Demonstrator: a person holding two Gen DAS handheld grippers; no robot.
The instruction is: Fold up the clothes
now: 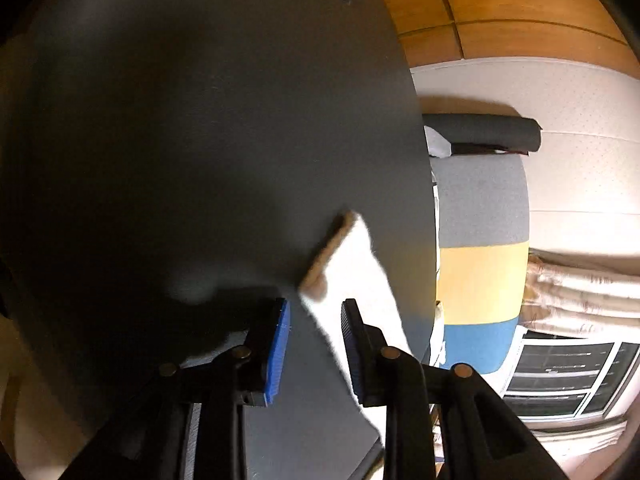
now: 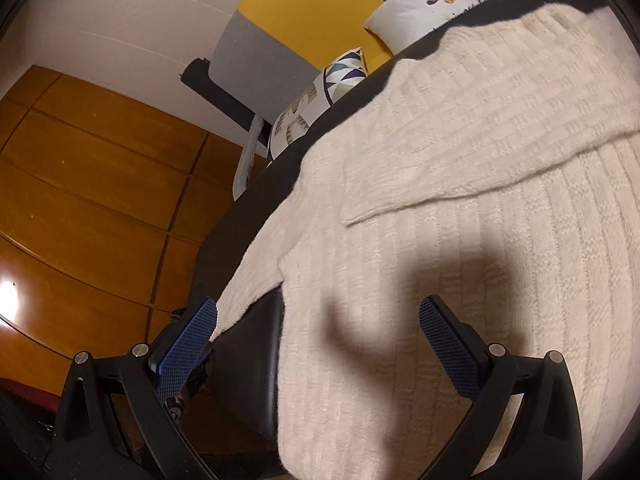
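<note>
Left gripper [image 1: 314, 344] jaws partly apart, white cloth strip [image 1: 352, 276] between, unclamped; right gripper [image 2: 318, 344] jaws wide, empty, over one cream sweater [image 2: 460, 208] at table [image 2: 240, 224] edge; two pillows [image 2: 316, 96]

Blurred white cloth [image 1: 352, 280], edge-cropped sweater [image 2: 460, 208]

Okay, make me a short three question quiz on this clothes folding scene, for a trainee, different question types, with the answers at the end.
1. True or false: the right gripper is clamped shut on the cream knit sweater.
2. Multiple choice: in the left wrist view, the piece of white cloth with a tan ribbed edge lies on A) the wooden floor, B) the dark table, C) a pillow.
3. Fill in: in the right wrist view, the pillow with a deer print lies beyond the table's far ____.

Key:
1. False; its jaws stand wide open, gripping nothing.
2. B
3. edge
</note>
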